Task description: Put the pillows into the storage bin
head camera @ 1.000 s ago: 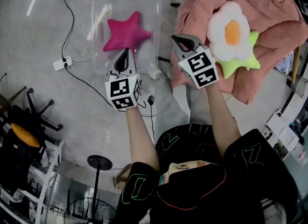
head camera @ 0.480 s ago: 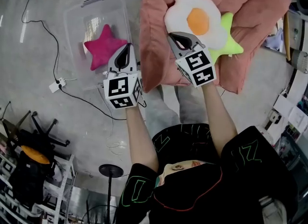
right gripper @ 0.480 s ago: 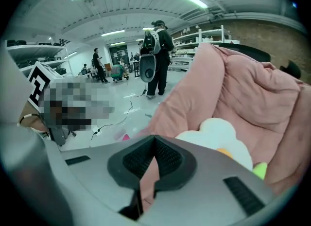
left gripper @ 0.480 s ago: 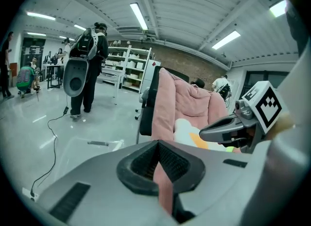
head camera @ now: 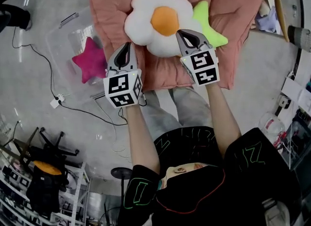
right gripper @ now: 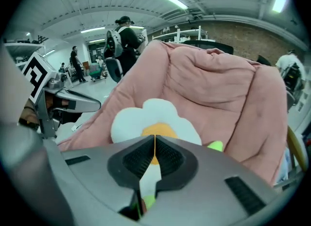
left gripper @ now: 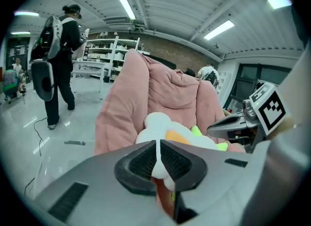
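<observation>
A white flower pillow (head camera: 155, 21) with an orange centre lies on a pink cushioned seat (head camera: 233, 6), and a green star pillow (head camera: 209, 23) is tucked under its right side. A pink star pillow (head camera: 89, 60) lies inside the clear storage bin (head camera: 60, 33) on the floor at the left. My left gripper (head camera: 125, 46) is shut and empty, just below the flower's left petals. My right gripper (head camera: 186, 34) is shut and empty at the flower's lower right edge. The flower (left gripper: 158, 123) (right gripper: 146, 115) fills the space just past each gripper's jaws (left gripper: 158, 145) (right gripper: 154, 140).
A black cable (head camera: 73, 108) and a white power strip (head camera: 54, 102) lie on the floor by the bin. A black chair base (head camera: 48, 147) stands at the lower left. A person with a backpack (left gripper: 60, 50) walks in the background by shelves.
Both grippers have swung to the right, away from the bin and up to the pink seat. The flower pillow, earlier off to the right, now lies straight ahead of both.
</observation>
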Demonstrator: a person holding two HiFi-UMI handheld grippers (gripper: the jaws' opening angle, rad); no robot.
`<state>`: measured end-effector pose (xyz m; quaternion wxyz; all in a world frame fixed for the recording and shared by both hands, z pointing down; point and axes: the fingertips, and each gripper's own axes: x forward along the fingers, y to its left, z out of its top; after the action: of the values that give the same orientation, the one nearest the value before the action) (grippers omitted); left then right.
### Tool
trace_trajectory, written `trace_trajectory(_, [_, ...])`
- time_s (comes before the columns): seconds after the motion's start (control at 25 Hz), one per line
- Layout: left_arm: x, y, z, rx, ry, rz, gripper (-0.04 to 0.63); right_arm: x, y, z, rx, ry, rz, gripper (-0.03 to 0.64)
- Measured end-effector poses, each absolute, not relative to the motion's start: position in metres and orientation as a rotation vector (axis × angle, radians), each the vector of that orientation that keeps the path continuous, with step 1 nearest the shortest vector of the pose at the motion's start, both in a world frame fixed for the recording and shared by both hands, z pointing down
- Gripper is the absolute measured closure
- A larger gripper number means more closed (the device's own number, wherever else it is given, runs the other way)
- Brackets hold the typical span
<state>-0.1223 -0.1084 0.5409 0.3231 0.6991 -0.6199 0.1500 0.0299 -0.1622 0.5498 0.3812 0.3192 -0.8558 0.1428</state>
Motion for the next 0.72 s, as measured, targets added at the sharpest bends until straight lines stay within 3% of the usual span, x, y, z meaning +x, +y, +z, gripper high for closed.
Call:
trace_trajectory(0.16, [-0.103, -0.127, 0.563, 1.790, -1.619, 0.473, 0.476, 0.071, -0.178, 0.567, 0.867, -2.144, 0.400, 0.606])
trace_trajectory(0.4, [-0.100, -0.135, 0.599, 1.701, -1.627, 0.609, 0.295, 0.106, -0.184, 0.606, 0.874, -2.078, 0.514, 0.392])
trace_trajectory(0.56, [-0.105, -0.134, 0.617, 1.628, -1.631, 0.677, 0.245, 0.112, -0.187, 0.624, 0.846, -2.033, 0.580, 0.328])
trace_trajectory(0.72, [-0.099, -0.134, 0.635, 1.582, -1.614, 0.708, 0.255, 0.113, -0.187, 0.640, 0.802, -2.030, 0.652, 0.308])
